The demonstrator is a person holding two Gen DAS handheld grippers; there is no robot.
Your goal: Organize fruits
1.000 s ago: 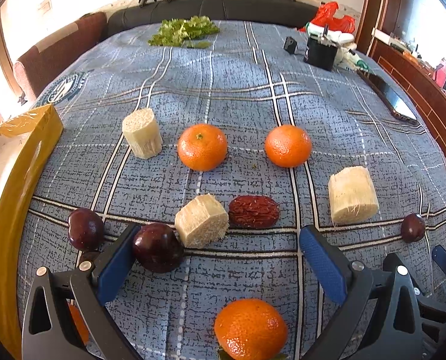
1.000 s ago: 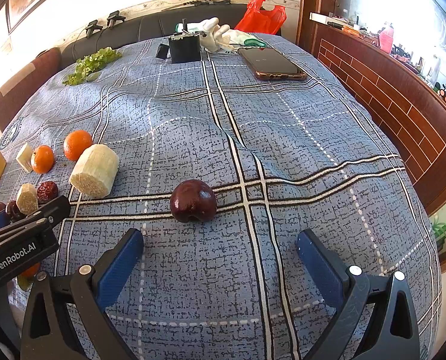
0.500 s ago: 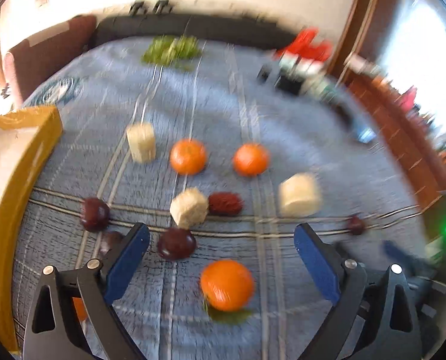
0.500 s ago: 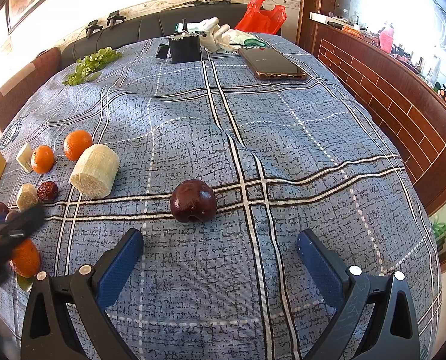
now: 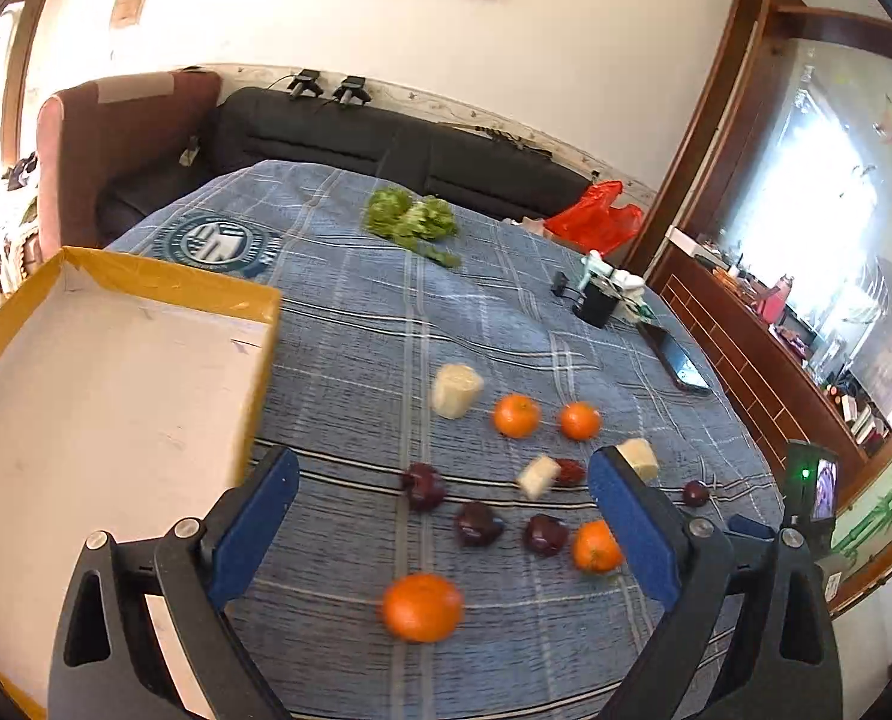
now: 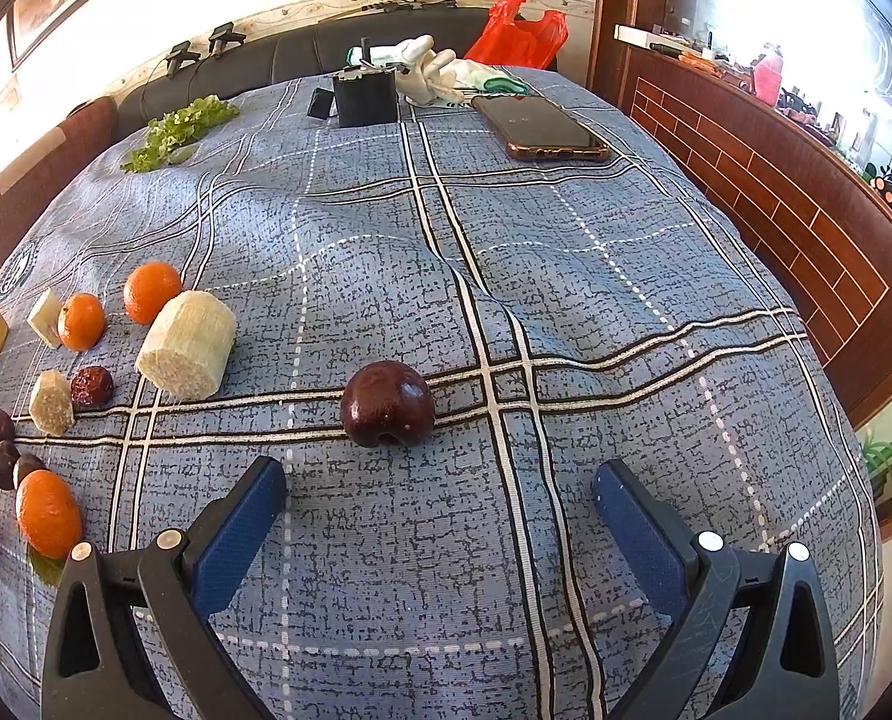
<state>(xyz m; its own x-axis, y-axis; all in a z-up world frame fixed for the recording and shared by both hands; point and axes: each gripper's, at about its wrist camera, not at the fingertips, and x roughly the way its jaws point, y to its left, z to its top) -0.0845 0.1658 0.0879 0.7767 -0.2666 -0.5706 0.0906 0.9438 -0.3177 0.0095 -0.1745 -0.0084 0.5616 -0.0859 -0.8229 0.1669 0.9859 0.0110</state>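
Several oranges, dark plums, pale sugarcane chunks and a red date lie on the blue plaid cloth. In the left wrist view my left gripper (image 5: 443, 522) is open and empty, raised high above the fruit, with an orange (image 5: 423, 607) and plums (image 5: 477, 524) between its fingers. A yellow-rimmed cardboard box (image 5: 260, 360) lies to its left. In the right wrist view my right gripper (image 6: 440, 516) is open and empty, just short of a lone dark plum (image 6: 387, 403). A large sugarcane chunk (image 6: 186, 343) lies to the plum's left.
A phone (image 6: 541, 127), a black box (image 6: 366, 97), white gloves (image 6: 431, 67) and a red bag (image 6: 517, 27) sit at the far side. Lettuce (image 6: 176, 129) lies far left. A wooden sideboard (image 6: 775, 192) runs along the right. A sofa (image 5: 386, 144) stands behind.
My left gripper has pulled up and back to the left, so the fruit looks smaller and the box has come into view. My right gripper and its plum have not moved.
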